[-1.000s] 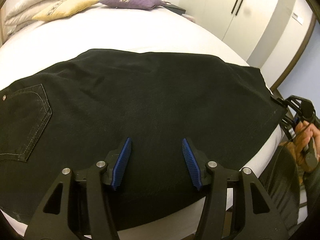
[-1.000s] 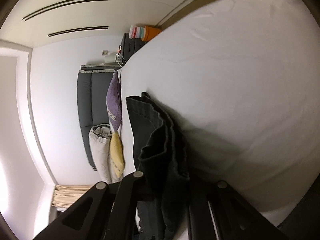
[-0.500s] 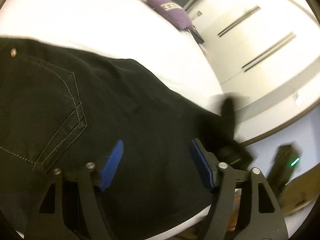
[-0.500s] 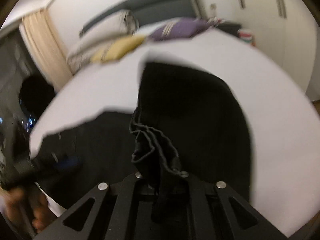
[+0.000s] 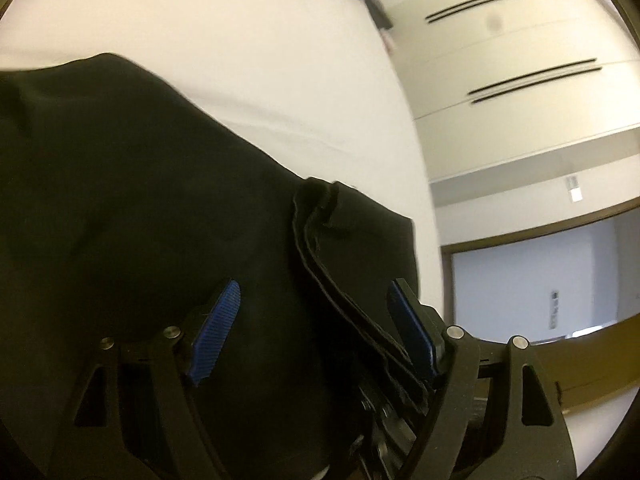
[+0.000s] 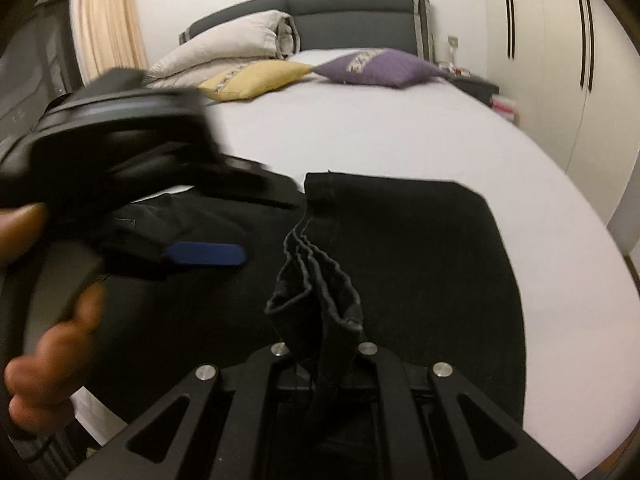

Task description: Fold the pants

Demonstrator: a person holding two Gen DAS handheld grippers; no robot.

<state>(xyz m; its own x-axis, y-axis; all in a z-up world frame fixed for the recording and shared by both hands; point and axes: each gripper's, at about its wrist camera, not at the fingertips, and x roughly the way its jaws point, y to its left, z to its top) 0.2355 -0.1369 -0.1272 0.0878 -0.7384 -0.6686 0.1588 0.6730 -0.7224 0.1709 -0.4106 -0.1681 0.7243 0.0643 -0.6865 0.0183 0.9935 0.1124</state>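
Observation:
Black pants lie across the near part of a white bed. My right gripper is shut on the bunched leg hems and holds them over the rest of the pants. My left gripper is open, its blue pads spread just above the black cloth. The folded hem edges run between its jaws. In the right wrist view the left gripper shows blurred at the left, one blue pad toward the hems.
A yellow pillow, a purple pillow and a rolled duvet lie by the grey headboard. White wardrobe doors stand to the right of the bed. A nightstand is beside it.
My right gripper has carried the hems leftward over the pants, doubling them. My left gripper has swung right and now straddles the hem edges, still open.

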